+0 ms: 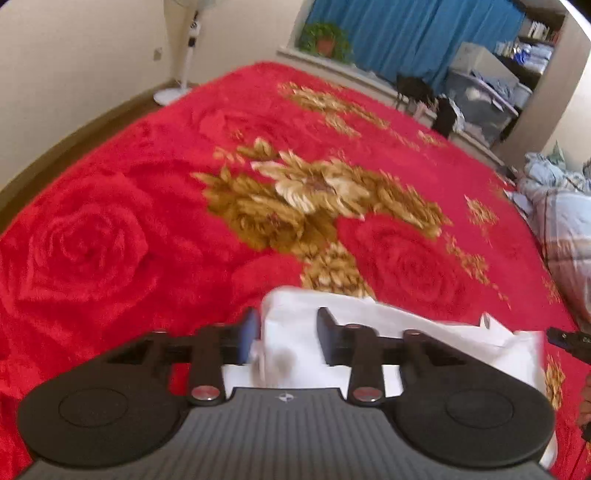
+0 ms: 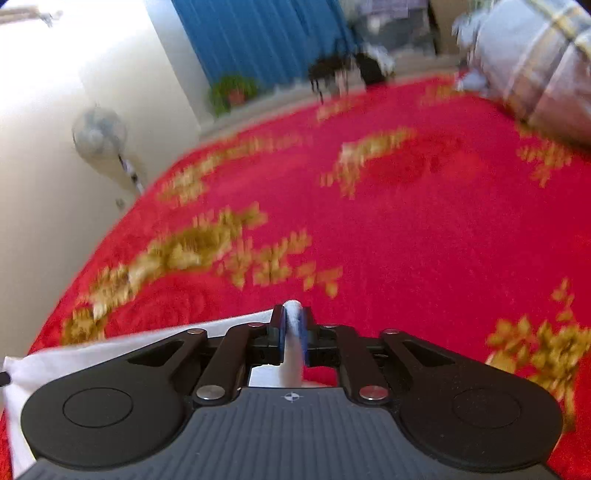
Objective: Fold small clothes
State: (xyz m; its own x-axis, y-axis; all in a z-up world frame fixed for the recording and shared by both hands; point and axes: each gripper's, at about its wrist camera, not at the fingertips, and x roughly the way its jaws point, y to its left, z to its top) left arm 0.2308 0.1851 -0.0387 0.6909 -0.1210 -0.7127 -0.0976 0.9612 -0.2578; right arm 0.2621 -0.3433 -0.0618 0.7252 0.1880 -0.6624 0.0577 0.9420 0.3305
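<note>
Red plush blanket (image 1: 110, 240), patterned with roses and gold flowers, covers the whole bed and fills both views; a blue curtain (image 1: 406, 33), a potted plant (image 1: 325, 40) and a standing fan (image 1: 184, 55) line the far wall, and a checked quilt (image 1: 565, 229) is heaped at the bed's right edge.

On the near part of the blanket lies the white garment (image 1: 369, 321), small and crumpled. In the left wrist view it spreads from between the fingers off to the right, so its long axis seems to run sideways, from one gripper to the other. In the right wrist view the same cloth stretches away to the left as a taut white band. The garment thus hangs or lies between the two tools, each at one end of it.

Left gripper (image 1: 286, 334) has its jaws apart with white cloth bunched between them; the left pad looks to be against the fabric, the right one clear of it, so I judge no grip is made there. Right gripper (image 2: 292, 330) has its jaws nearly together, pinched on a thin fold of the cloth that stands up between the pads.
</note>
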